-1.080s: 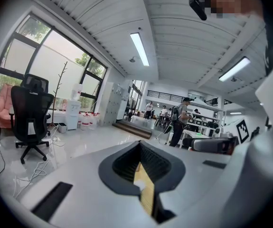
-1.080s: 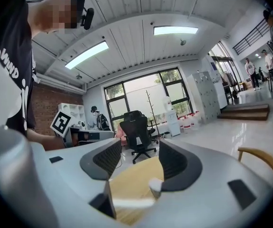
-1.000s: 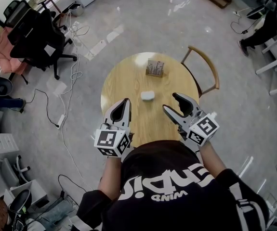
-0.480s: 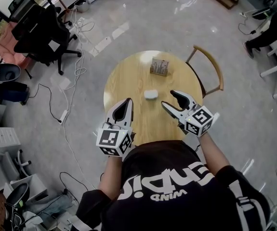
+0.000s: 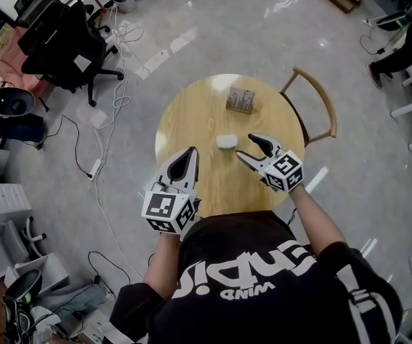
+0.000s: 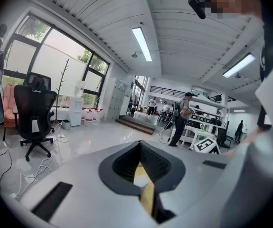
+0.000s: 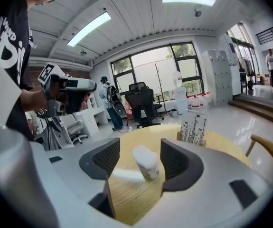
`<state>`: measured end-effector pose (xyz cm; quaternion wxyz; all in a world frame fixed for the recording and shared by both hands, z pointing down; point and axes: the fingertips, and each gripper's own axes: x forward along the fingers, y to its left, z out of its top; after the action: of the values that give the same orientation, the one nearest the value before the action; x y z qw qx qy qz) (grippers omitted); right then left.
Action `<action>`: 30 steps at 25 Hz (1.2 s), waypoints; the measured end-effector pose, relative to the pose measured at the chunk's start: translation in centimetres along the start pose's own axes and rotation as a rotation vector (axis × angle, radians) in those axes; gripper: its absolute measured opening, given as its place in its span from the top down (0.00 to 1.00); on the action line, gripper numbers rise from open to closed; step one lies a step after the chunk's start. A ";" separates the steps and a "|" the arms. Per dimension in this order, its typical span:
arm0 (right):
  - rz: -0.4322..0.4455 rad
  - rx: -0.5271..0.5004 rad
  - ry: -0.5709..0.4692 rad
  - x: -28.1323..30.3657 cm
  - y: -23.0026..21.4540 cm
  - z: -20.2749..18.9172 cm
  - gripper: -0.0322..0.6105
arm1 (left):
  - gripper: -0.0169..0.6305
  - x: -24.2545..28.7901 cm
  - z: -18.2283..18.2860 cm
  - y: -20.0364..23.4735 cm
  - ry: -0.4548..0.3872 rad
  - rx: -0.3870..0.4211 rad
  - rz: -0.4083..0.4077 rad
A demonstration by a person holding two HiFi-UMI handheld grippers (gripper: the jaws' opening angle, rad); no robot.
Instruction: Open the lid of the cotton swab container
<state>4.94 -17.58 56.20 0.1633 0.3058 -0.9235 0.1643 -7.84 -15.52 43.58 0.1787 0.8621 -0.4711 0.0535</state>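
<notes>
Small white cotton swab container (image 5: 224, 141) sits on round wooden desk (image 5: 191, 120). Right hand-held gripper (image 5: 245, 146): spread, just right of it. Left hand-held gripper (image 5: 189, 153): pressed together.

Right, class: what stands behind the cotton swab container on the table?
Farther from the person than the cotton swab container, a small patterned box stands on the round wooden table, apart from it. The box's contents cannot be seen.

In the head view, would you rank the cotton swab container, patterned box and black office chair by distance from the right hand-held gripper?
1. Cotton swab container, beside the right hand-held gripper.
2. Patterned box, table's far side.
3. Black office chair, far upper left.
</notes>
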 end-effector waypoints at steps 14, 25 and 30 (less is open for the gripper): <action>0.063 -0.019 0.189 4.0 -2.3 -7.4 0.57 | 0.96 0.2 -1.5 0.3 0.046 -0.030 0.029; 0.098 -0.073 0.266 6.7 -3.1 -9.3 0.57 | 0.96 0.3 -1.7 0.7 0.051 -0.050 0.033; 0.106 -0.070 0.284 8.8 -2.9 -9.7 0.57 | 0.96 0.1 -2.0 2.2 0.056 -0.062 0.044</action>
<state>1.95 -20.34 68.99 0.2938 0.2247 -0.9111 0.1819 -9.42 -15.98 46.02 0.2172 0.8437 -0.4863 0.0669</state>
